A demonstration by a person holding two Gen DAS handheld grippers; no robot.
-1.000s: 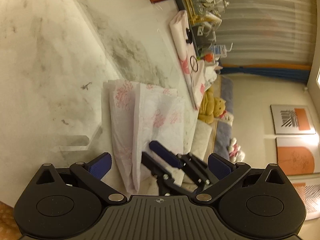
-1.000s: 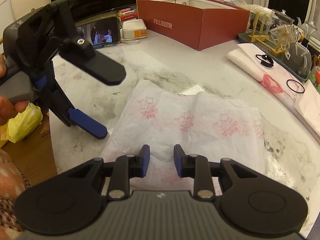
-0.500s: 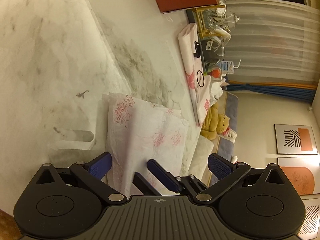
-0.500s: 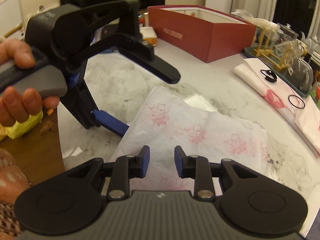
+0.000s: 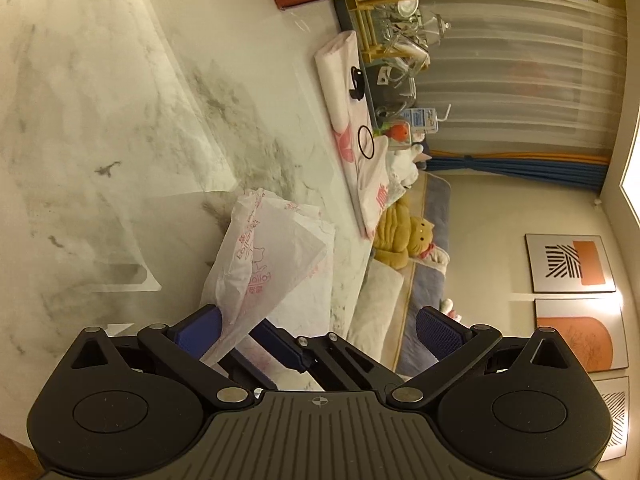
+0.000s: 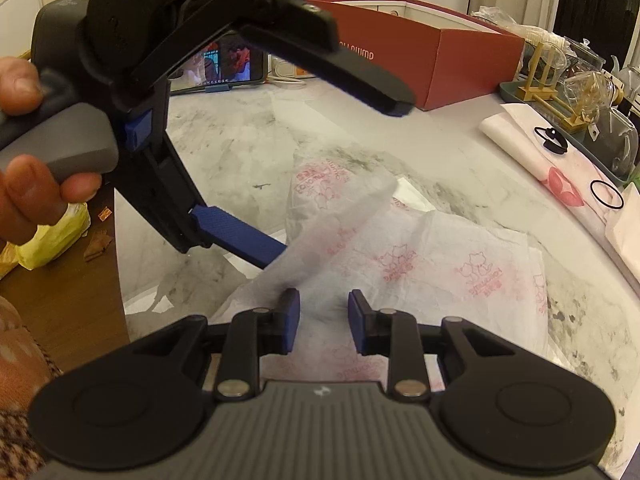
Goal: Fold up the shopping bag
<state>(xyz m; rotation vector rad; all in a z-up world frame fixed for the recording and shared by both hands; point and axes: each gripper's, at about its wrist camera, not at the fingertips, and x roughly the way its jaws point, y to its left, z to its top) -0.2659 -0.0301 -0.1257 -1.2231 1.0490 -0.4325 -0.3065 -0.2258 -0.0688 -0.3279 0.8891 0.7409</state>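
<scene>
The shopping bag is thin white plastic with pink prints and lies flat on the marble table. Its left flap is raised. My left gripper stands wide open, its lower blue finger slid under that flap and its upper finger above it. In the left wrist view the lifted bag drapes against the left pad of the left gripper. My right gripper points down at the bag's near edge, jaws a little apart, nothing pinched. The right gripper also shows low in the left wrist view.
A red box and a phone stand at the back. To the right sit a tray of glassware and folded pink-printed bags with black rings. The table edge runs at left, with a yellow bag on the floor. A hand holds the left gripper.
The left gripper has come in over the bag, its lower finger going under the left edge and lifting the flap. The right gripper has stayed put.
</scene>
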